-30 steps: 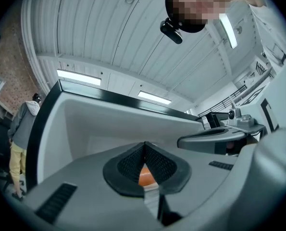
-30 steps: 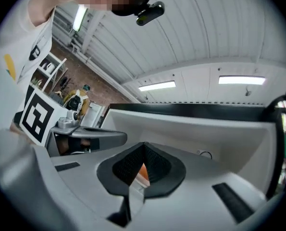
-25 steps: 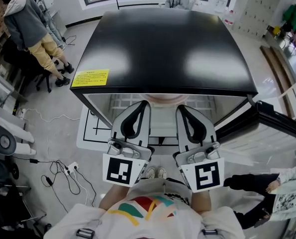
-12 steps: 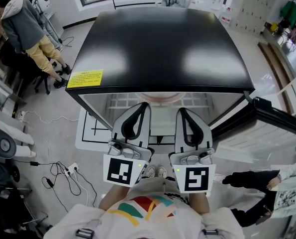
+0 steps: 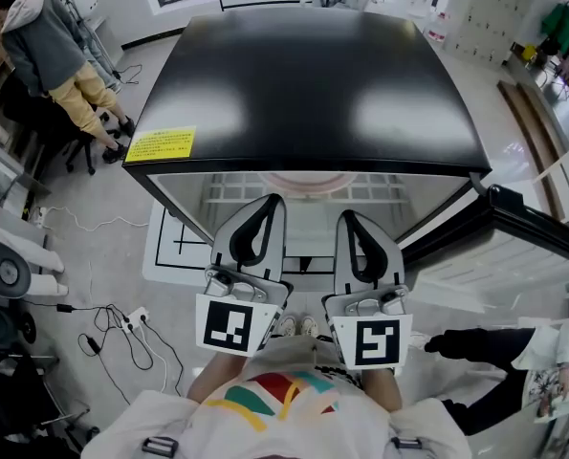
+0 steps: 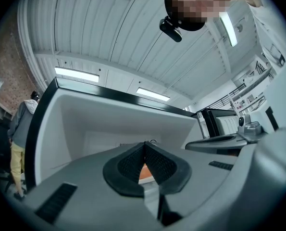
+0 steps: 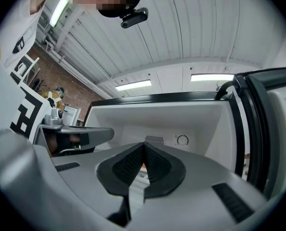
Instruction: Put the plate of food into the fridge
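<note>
Head view: plate of food (image 5: 306,182) sits inside the open fridge (image 5: 303,84), just ahead of both sets of jaws and between their two lines, half hidden under the black top edge. It looks set on the wire shelf (image 5: 229,191), but I can't tell how far back. Side by side at the opening are the left gripper (image 5: 274,198) and right gripper (image 5: 345,212), with tips near the plate's rim; touching or not, can't tell. In both gripper views the pads are pressed together at the tips with nothing pinched. A small orange patch shows through the gap behind the tips, probably the food beyond. Placement looks done, so the risk is on pulling out: closed tips this near could knock the rim and slide or tilt the plate, spilling food. If the plate overhangs the shelf front, the fridge door (image 5: 542,232), open to the right of the right jaws, could strike it when swung closed. Closed jaws also can't catch a slip without opening first.
</note>
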The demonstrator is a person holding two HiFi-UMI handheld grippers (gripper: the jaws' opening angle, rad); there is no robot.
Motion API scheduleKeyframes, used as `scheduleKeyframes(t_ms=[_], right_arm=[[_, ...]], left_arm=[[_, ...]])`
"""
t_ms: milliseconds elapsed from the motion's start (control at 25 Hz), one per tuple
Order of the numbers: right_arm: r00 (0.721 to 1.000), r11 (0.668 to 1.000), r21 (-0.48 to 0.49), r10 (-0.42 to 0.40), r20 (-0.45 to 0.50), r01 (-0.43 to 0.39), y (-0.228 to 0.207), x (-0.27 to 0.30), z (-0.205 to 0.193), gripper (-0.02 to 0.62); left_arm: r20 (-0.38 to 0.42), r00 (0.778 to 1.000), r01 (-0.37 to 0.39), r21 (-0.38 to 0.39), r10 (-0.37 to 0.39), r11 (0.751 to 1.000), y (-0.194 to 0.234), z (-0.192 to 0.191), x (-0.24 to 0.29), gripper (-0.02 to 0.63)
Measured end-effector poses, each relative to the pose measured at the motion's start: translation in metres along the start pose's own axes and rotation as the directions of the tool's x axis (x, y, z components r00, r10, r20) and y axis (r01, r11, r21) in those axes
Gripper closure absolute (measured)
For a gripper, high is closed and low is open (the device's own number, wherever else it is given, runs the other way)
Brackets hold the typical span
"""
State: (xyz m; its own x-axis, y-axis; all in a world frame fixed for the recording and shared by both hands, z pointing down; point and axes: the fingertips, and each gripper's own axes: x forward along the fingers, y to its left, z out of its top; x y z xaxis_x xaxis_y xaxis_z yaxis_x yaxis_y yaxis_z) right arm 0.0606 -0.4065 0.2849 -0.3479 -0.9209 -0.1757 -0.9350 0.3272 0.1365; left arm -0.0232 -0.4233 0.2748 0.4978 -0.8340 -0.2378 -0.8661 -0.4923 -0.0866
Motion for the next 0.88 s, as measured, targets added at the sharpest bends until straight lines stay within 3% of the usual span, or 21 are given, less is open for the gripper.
scheduleKeyframes(t_ms=[880], right_arm=[[0.999, 1.0, 0.016, 0.021, -0.035, -0.021, 0.0022, -0.0004, -0.0087, 0.595]], left_arm=[[-0.005, 1.0, -0.01, -0.01, 0.01, 1.0, 0.0001, -0.0002, -0.002, 0.6]])
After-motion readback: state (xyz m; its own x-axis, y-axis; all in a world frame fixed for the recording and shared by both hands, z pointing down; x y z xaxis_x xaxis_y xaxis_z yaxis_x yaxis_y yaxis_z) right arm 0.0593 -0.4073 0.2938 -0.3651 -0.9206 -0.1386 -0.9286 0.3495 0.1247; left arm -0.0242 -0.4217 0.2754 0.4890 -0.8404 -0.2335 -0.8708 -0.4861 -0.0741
